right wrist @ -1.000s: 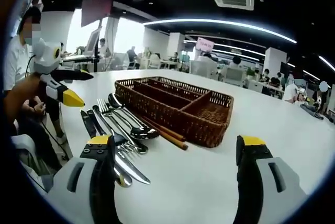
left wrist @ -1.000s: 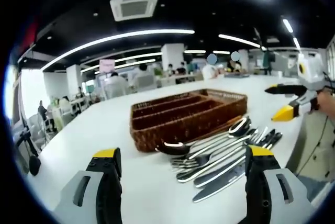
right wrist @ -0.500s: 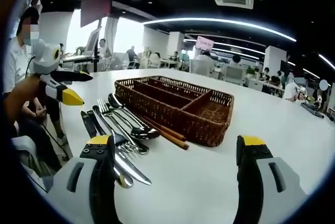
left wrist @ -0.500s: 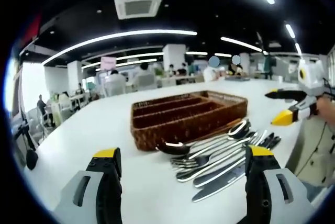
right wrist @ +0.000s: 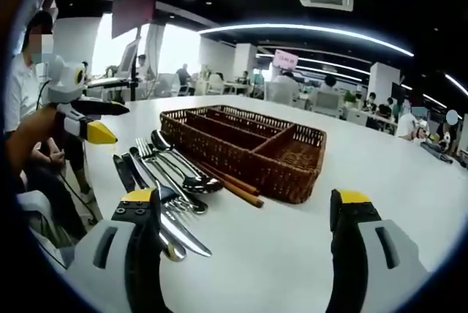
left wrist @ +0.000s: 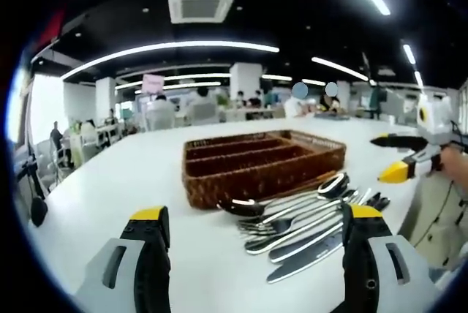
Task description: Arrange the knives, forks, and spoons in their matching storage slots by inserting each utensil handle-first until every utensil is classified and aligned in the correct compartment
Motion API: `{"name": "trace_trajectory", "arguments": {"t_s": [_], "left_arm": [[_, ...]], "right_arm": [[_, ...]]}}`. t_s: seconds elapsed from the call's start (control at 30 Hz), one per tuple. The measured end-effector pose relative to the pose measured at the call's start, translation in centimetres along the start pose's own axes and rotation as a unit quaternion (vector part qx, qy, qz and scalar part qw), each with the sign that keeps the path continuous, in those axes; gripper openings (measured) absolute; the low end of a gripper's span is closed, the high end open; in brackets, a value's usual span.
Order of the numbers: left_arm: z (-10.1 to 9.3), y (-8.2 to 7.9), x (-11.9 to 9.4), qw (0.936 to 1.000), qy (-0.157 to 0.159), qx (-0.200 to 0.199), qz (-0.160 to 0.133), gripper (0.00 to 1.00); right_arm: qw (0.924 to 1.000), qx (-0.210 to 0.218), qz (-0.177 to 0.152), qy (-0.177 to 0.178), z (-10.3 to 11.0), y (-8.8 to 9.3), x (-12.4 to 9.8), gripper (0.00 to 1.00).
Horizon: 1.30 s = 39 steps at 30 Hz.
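Note:
A brown wicker tray point(left wrist: 263, 167) with long slots lies on a white table point(left wrist: 110, 196). Beside it is a pile of spoons, forks and knives point(left wrist: 311, 214). My left gripper point(left wrist: 256, 214) hovers open in front of the pile, holding nothing. The right gripper point(left wrist: 382, 158) hangs open beyond the pile at the right. In the right gripper view the tray point(right wrist: 245, 145) is ahead. The utensils point(right wrist: 164, 181) and brown chopsticks point(right wrist: 230, 185) lie to its left. My right gripper point(right wrist: 247, 197) is open and holds nothing. The left gripper point(right wrist: 117, 124) is open at the left.
The person's arm point(right wrist: 29, 130) and body stand at the table's edge beside the utensils. White tabletop point(right wrist: 395, 174) stretches to the right of the tray. Far behind are other tables, chairs and seated people.
The left gripper view has shifted a little with the hand. The tray, utensils and both open grippers stay as they were.

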<state>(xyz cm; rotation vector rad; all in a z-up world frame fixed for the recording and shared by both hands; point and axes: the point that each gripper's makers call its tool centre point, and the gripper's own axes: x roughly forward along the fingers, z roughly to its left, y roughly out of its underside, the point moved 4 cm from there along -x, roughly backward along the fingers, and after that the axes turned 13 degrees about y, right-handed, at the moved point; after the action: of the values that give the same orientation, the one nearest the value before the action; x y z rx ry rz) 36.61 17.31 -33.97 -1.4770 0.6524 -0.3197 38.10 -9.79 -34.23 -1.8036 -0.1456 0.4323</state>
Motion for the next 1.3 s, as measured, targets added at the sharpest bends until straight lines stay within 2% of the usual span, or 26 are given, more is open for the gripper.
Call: {"name": "trace_trajectory", "arguments": {"t_s": [0.67,1.03,1.2,1.3], "left_arm": [[0.0,0.0,-0.2,1.0000,-0.001,-0.002,-0.001,1.00],[0.0,0.6,-0.1,1.0000,0.000,-0.001,0.010,0.99],[0.0,0.8,0.0,0.9998,0.002,0.004,0.019,0.98],[-0.3,0.8,0.2,0.9999,0.009,-0.005,0.014,0.99]], "right_arm": [[1.0000,0.000,0.001,-0.008,0.2,0.0,0.1,0.98],[0.9998,-0.004,0.008,-0.020,0.5,0.0,0.3,0.95],[0.9993,-0.003,0.011,-0.036,1.0,-0.1,0.7,0.91],[0.9983,0.001,0.023,-0.054,1.5,0.1,1.0,0.84]]}}
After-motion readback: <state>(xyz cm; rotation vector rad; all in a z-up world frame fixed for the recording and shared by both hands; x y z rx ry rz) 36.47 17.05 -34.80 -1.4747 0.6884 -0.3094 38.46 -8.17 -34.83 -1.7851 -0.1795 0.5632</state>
